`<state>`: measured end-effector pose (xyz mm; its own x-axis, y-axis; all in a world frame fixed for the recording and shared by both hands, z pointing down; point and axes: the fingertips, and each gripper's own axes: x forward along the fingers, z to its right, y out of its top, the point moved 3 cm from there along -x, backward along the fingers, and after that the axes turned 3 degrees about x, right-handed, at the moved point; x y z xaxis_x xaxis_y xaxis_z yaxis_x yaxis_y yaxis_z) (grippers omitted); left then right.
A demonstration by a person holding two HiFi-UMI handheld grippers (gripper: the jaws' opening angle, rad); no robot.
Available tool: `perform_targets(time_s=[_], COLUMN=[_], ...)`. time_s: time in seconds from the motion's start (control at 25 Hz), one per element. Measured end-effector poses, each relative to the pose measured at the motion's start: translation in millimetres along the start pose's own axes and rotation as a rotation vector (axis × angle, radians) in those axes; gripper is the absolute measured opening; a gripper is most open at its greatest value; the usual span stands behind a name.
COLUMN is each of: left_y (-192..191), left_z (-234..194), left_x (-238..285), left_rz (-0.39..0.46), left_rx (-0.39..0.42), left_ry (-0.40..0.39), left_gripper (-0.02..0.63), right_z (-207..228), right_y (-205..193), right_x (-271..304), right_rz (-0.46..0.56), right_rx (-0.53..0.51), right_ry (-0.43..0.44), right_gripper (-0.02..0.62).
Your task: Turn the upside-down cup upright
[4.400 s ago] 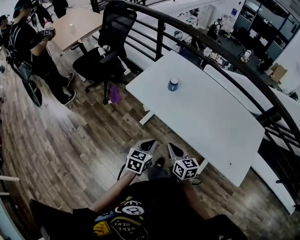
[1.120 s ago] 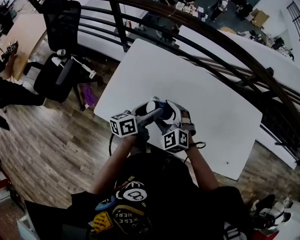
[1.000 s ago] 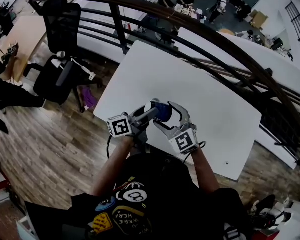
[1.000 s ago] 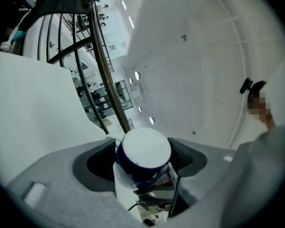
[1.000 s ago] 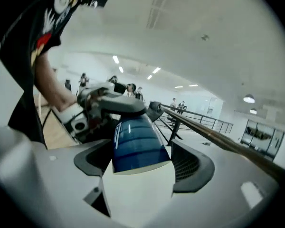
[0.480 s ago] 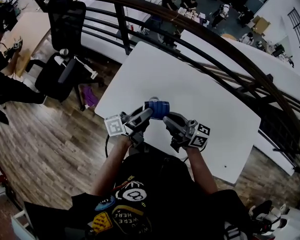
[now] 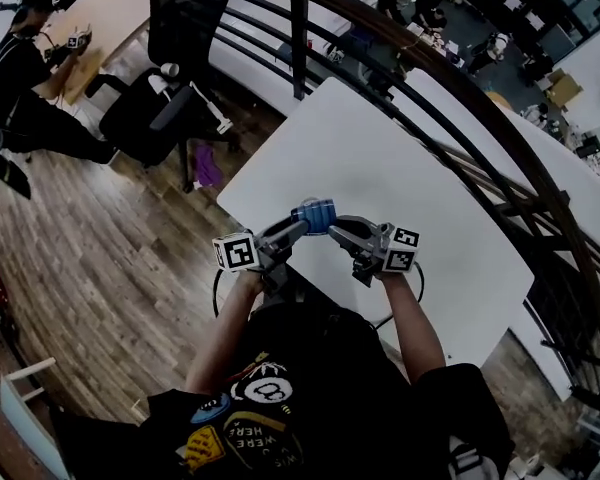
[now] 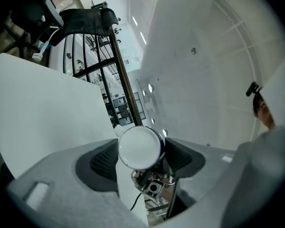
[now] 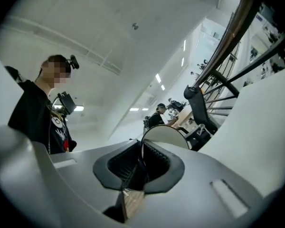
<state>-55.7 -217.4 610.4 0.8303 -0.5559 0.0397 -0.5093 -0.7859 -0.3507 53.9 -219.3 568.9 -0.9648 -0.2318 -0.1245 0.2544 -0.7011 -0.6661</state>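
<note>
Left tool [image 7: 296, 227] closing around cup [image 7: 314, 214], center frame; right tool [image 7: 340, 231] clamped on its rim. Hold rim firm, roll upright over counter [image 7: 380, 158].

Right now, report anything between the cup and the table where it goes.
Nothing visible. The cup is held over the near edge of the table, and the tabletop around it looks bare in the head view.

We have the blue cup [image 7: 313, 215] up in the air. It lies on its side, one white round end toward us.
</note>
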Motion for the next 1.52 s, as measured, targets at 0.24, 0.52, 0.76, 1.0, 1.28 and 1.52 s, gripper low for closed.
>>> perform_targets(time_s=[0.24,0.52,0.76,1.0,1.28,1.52], left_y=[26,11,-3,7,14,13], left_z=[-19,-11,-13,-22,-9,11], left_x=[-56,-53,-50,-51,-38,-21], left_rz=[0.14,0.038,-0.031,-0.04,-0.066,-0.149], left_rx=[0.056,0.196,0.186,0.143,0.174,0.504], left_ry=[0.121,0.181,0.206,0.219,0.147,0.203], left_gripper=[0.003,0.003,0.003,0.003,0.003,0.003], right_z=[55,176,196,196,136,46], right_y=[11,-26,-44,-24,1,-33], right_x=[0,-21,-4,6,-13,-64], right_rz=[-0.028,-0.813,-1.292,-1.227,-0.695,-0.046], right_rx=[-0.078,-0.518,-0.778,-0.856,-0.702,-0.26], right_ry=[-0.207,-0.767,-0.718,-0.77,-0.948,-1.016], right_gripper=[0.028,0.031,0.031,0.074,0.046,0.003])
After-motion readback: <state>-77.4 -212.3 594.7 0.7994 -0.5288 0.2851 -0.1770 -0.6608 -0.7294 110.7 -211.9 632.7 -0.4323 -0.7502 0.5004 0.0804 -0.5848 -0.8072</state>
